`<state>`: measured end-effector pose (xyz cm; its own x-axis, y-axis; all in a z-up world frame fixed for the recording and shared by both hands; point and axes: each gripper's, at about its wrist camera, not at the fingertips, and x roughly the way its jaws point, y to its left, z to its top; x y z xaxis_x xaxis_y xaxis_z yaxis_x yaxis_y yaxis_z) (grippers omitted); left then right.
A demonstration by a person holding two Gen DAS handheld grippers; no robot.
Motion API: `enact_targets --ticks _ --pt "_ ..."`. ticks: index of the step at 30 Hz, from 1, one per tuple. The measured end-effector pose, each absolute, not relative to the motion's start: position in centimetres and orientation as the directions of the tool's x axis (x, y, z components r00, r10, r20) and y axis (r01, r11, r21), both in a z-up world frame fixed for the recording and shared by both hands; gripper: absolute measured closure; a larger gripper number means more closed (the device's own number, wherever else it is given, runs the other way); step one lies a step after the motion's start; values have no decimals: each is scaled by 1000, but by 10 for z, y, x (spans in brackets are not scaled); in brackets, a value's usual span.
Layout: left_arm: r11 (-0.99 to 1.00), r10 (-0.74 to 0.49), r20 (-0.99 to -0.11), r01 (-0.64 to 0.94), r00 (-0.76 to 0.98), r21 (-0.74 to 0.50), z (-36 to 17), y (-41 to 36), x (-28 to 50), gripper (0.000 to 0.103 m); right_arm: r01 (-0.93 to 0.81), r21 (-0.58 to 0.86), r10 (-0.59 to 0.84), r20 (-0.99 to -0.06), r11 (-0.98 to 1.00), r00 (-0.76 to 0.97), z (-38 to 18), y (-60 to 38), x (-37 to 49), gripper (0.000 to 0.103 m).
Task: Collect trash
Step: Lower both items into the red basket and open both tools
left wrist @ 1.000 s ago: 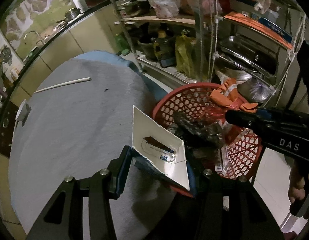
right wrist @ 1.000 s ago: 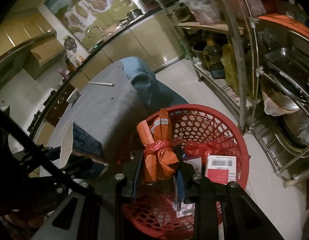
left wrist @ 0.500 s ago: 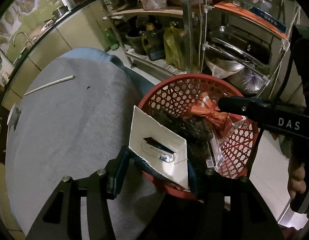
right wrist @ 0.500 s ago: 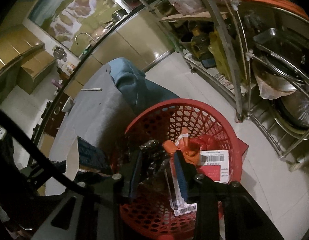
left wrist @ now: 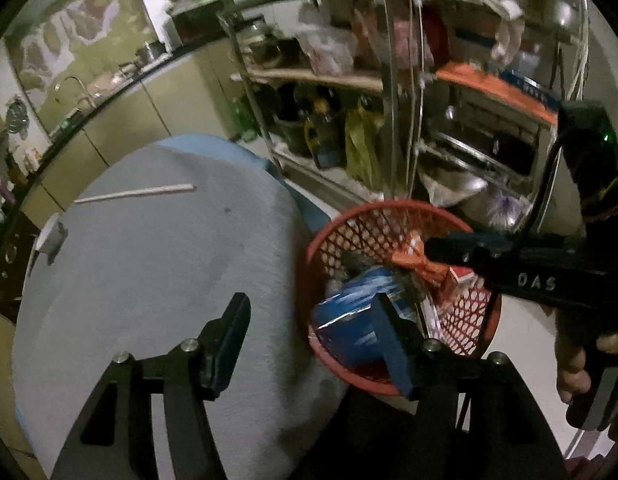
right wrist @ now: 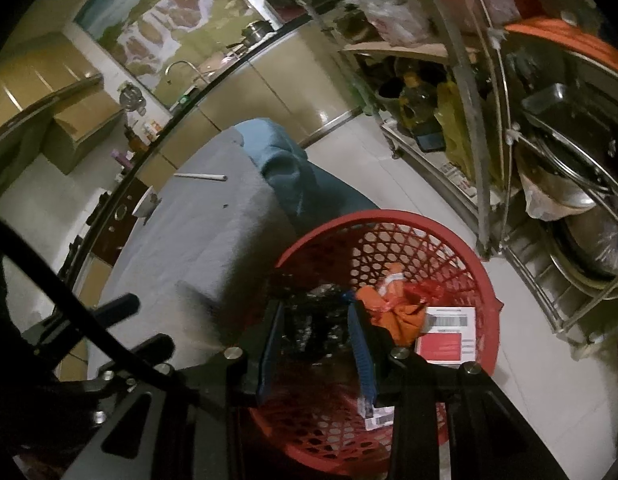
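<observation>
A red mesh basket [left wrist: 389, 205] [right wrist: 389, 216] stands on the floor by the grey-clothed table [left wrist: 149, 260]. My left gripper [left wrist: 309, 300] hangs over the table's edge and the basket's rim, its jaws opening and wide apart. The blurred blue carton [left wrist: 349, 320] sits below them in the basket, and no pad presses on it. Over the basket my right gripper [right wrist: 315, 320] stands open with nothing between its fingers. The orange wrapper [right wrist: 393, 312] [left wrist: 421, 258] lies in the basket beside a red and white box [right wrist: 445, 336] and a dark crumpled bag [right wrist: 313, 312].
A white stick [left wrist: 137, 192] and a small white object [left wrist: 49, 236] lie on the far part of the table. A metal rack [right wrist: 485, 140] of pans, bottles and bags stands right behind the basket. A hand [left wrist: 573, 360] holds the right gripper's handle.
The left jaws spread and the blue carton dropped from them into the basket. The right jaws parted and the orange wrapper fell into the basket. The left gripper rose a little.
</observation>
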<state>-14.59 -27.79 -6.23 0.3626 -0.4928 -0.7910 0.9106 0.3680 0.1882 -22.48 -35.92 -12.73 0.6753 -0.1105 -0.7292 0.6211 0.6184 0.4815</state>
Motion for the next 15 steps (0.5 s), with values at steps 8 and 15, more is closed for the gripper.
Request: enact_targets --ticks 8,15 --pt "429 -543 -746 891 385 148 -38 -245 -134 39 584 446 -119 -718 678 686 -105 -334 -209 66" --pt "528 -538 -724 842 432 111 -27 -213 -109 39 529 411 -112 -703 742 702 -82 -307 -184 65"
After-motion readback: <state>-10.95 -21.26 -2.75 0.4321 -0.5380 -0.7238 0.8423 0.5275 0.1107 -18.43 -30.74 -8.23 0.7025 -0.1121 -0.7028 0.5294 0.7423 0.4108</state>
